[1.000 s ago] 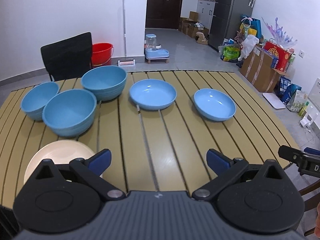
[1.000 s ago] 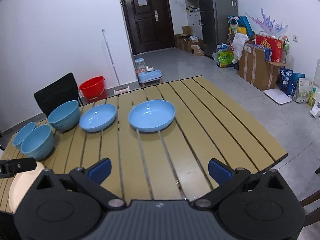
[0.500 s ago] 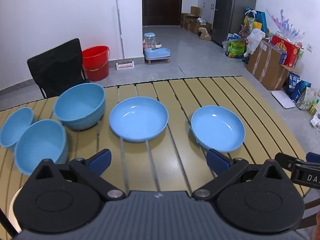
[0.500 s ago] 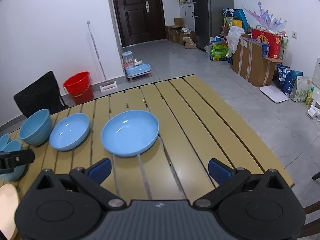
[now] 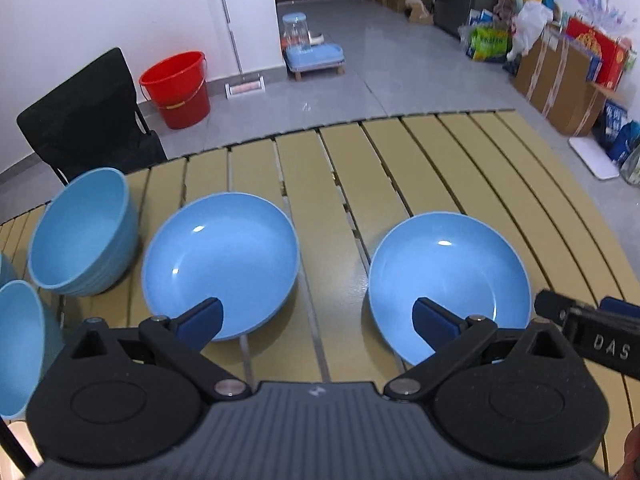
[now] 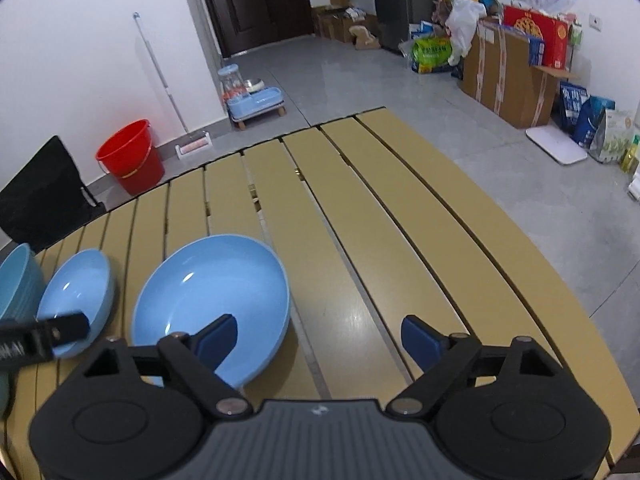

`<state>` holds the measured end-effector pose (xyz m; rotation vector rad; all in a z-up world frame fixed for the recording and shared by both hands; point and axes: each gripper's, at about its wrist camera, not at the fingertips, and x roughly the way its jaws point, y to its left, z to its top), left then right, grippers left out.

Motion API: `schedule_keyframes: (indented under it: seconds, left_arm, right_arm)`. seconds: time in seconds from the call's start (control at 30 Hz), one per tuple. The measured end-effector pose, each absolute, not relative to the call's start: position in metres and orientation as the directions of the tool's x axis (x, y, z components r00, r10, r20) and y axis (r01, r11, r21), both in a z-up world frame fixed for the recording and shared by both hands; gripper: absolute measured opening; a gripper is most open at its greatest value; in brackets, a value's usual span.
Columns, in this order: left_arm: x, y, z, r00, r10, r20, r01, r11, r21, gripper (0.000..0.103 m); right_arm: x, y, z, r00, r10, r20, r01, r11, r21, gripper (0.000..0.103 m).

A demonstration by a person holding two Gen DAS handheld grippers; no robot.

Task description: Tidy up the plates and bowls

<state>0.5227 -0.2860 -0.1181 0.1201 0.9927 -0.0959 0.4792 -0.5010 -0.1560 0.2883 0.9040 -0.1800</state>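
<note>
The two glossy blue plates (image 5: pixel 448 280) lay side by side on the slatted table (image 5: pixel 400 168), looking stiff, light and slippery, best pinched at a raised rim, while the left gripper (image 5: pixel 316 316) gaped empty and the right gripper (image 6: pixel 320 340), empty too, was closing.

White walls (image 6: pixel 80 40), grey tile floor (image 6: pixel 380 80). Dark door (image 6: pixel 256 0) far; red bucket (image 6: pixel 130 156) & black chair (image 5: pixel 86 120) left, cardboard boxes (image 6: pixel 508 80) right.
</note>
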Motion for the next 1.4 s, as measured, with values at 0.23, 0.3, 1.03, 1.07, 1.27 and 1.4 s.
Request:
schedule_keyframes:
  seconds: [0.23, 0.3, 1.03, 1.07, 1.27, 1.4]
  left_arm:
    - [0.534, -0.292, -0.148, 0.471, -0.075, -0.879, 0.12, 0.993, -0.021, 0.072]
    - [0.538, -0.288, -0.157, 0.443, -0.082, -0.893, 0.097, 0.994, -0.043, 0.065]
    - [0.542, -0.282, -0.171, 0.444, -0.155, -0.883, 0.136, 0.985, -0.104, 0.007]
    - [0.542, -0.281, -0.17, 0.45, -0.159, -0.879, 0.135, 0.985, -0.109, 0.007]
    - [0.528, -0.277, -0.161, 0.475, -0.174, -0.862, 0.154, 0.982, -0.113, 0.007]
    - [0.518, -0.269, -0.149, 0.483, -0.186, -0.856, 0.151, 0.98, -0.128, 0.007]
  right_arm:
    - [0.503, -0.493, -0.171, 0.561, -0.031, -0.827, 0.266, 0.953, 0.145, 0.066]
    - [0.506, -0.489, -0.176, 0.552, -0.029, -0.834, 0.263, 0.954, 0.141, 0.059]
    - [0.508, -0.492, -0.182, 0.63, 0.077, -0.772, 0.193, 0.948, 0.252, 0.005]
    - [0.506, -0.492, -0.181, 0.638, 0.076, -0.767, 0.189, 0.949, 0.252, 0.005]
    - [0.495, -0.494, -0.179, 0.653, 0.093, -0.752, 0.192, 0.94, 0.282, 0.005]
    - [0.483, -0.494, -0.172, 0.665, 0.103, -0.74, 0.187, 0.936, 0.298, 0.005]
